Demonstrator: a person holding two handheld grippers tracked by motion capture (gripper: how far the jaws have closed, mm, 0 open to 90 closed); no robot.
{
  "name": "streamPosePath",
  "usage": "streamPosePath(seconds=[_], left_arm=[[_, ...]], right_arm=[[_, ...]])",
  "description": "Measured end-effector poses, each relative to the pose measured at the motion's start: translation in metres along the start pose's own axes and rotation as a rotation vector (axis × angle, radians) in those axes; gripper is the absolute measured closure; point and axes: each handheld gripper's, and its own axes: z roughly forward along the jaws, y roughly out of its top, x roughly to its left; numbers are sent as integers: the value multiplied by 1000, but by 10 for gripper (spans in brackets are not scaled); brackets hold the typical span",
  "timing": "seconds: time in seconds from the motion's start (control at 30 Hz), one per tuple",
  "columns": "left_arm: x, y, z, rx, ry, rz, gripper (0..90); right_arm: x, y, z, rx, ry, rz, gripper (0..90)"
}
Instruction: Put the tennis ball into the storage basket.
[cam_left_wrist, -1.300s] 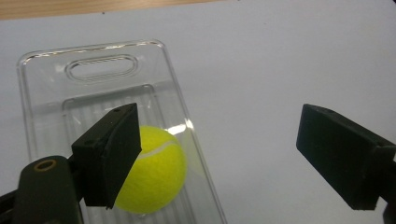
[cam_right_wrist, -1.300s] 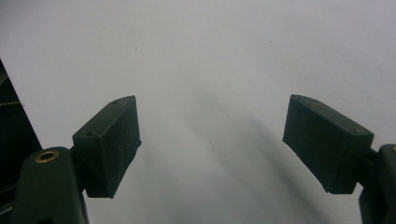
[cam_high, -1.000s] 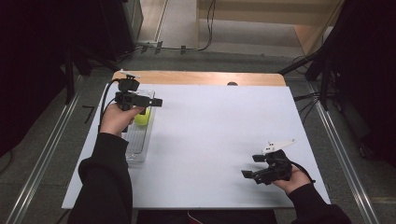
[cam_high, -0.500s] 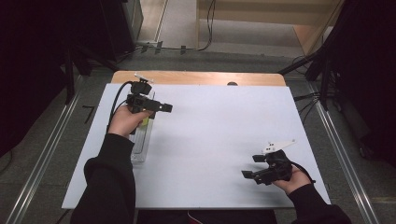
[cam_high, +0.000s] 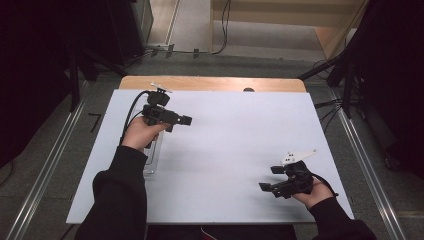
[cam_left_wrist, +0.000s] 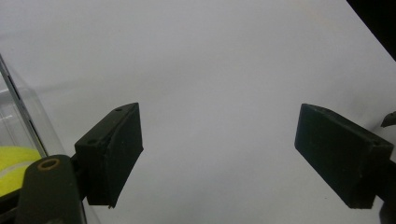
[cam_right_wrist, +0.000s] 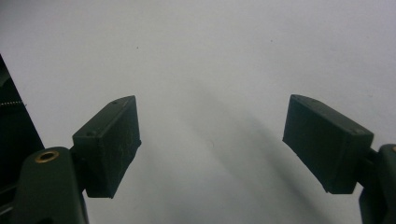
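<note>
My left gripper (cam_high: 185, 120) hovers over the left part of the white table (cam_high: 240, 130), pointing right, held by a hand in a black sleeve. In the left gripper view it (cam_left_wrist: 219, 158) is open over bare white surface. A yellow tennis ball (cam_left_wrist: 14, 161) lies inside a clear plastic container (cam_left_wrist: 23, 116) at that view's left edge. The same container (cam_high: 152, 156) sits just below the hand in the high view. My right gripper (cam_high: 269, 179) rests near the front right of the table, pointing left. Its own view shows it (cam_right_wrist: 210, 149) open with nothing between the jaws.
A wooden strip (cam_high: 210, 83) runs along the table's far edge, with a small dark object (cam_high: 248, 90) on it. Metal rails (cam_high: 45, 170) flank both sides. Cables (cam_high: 220, 30) and dark stands sit on the floor beyond.
My left gripper has moved away from me and to the right, off the container where the ball lay under it. The right gripper has stayed still.
</note>
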Motion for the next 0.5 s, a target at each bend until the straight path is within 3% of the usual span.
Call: streamPosePath(seconds=[0.5], left_arm=[[-13, -23, 3, -10, -46, 36, 154]], right_arm=[[0, -1, -1, 1, -3, 10, 169]])
